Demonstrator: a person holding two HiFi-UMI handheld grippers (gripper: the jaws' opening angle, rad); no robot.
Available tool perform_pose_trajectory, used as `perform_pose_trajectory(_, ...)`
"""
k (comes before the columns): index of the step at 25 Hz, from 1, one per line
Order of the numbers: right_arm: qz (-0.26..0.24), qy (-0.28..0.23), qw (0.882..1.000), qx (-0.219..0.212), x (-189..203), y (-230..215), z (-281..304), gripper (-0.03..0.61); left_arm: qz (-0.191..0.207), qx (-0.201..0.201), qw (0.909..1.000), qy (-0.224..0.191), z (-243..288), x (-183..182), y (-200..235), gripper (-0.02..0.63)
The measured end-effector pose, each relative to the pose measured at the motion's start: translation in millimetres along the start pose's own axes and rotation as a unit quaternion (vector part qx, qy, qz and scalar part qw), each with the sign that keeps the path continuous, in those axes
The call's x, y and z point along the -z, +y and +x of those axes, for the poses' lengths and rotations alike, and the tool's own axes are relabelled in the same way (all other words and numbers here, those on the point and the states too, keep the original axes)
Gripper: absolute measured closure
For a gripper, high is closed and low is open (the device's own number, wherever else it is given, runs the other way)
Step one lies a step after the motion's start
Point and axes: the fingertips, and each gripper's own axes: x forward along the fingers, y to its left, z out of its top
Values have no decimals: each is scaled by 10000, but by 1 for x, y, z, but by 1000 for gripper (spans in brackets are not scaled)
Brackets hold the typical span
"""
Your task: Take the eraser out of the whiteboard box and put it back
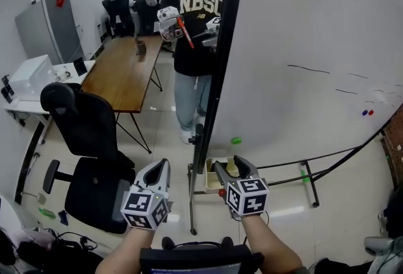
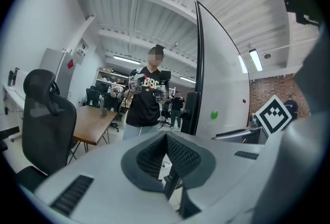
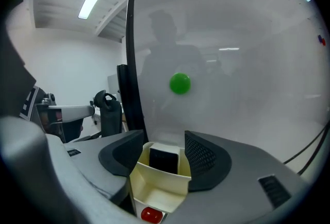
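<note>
A cream whiteboard box (image 3: 154, 187) hangs at the foot of the whiteboard (image 1: 302, 46), near its dark frame. The eraser (image 3: 164, 159), black with a white back, stands upright inside the box at its far end. My right gripper (image 3: 164, 138) is open, one pad on each side of the box, and neither pad touches the eraser. In the head view, the right gripper (image 1: 228, 162) reaches over the box (image 1: 210, 167). My left gripper (image 1: 164, 165) hangs beside it to the left, shut and empty, pointing into the room (image 2: 166, 136).
A green magnet (image 3: 180, 84) sticks to the board above the box; a small red piece (image 3: 151, 213) sits under the box's near end. A black office chair (image 1: 82, 134) and wooden table (image 1: 126, 71) stand left. A person (image 1: 198, 14) stands behind the board's edge.
</note>
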Motion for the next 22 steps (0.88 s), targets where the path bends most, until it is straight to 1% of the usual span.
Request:
perform_pose_trajectory(4, 9, 233, 9997, 106, 16, -2, 13, 298, -34, -123, 9996, 256, 16, 25, 7, 580)
perform_pose_trajectory(10, 22, 496, 9986, 185, 30, 0, 30, 297, -225, -271, 9981, 511, 38, 52, 14, 580)
perform_pose_trajectory(12, -15, 594, 9980, 218, 32, 1, 33, 281, -237, -274, 9974, 623, 42, 59, 15, 580)
perform_pose_trajectory(15, -53, 655, 9973, 313, 33, 1, 37, 279, -234, -241, 9970, 702, 46, 66, 14, 580)
perform_pose_trajectory(20, -247, 1025, 9926, 602, 41, -1, 44, 282, -239, -257, 9967, 735, 47, 69, 15, 578)
perform_pose_trajectory(22, -298, 1086, 9911, 710, 42, -3, 45, 284, -265, -256, 9967, 728, 47, 69, 15, 580)
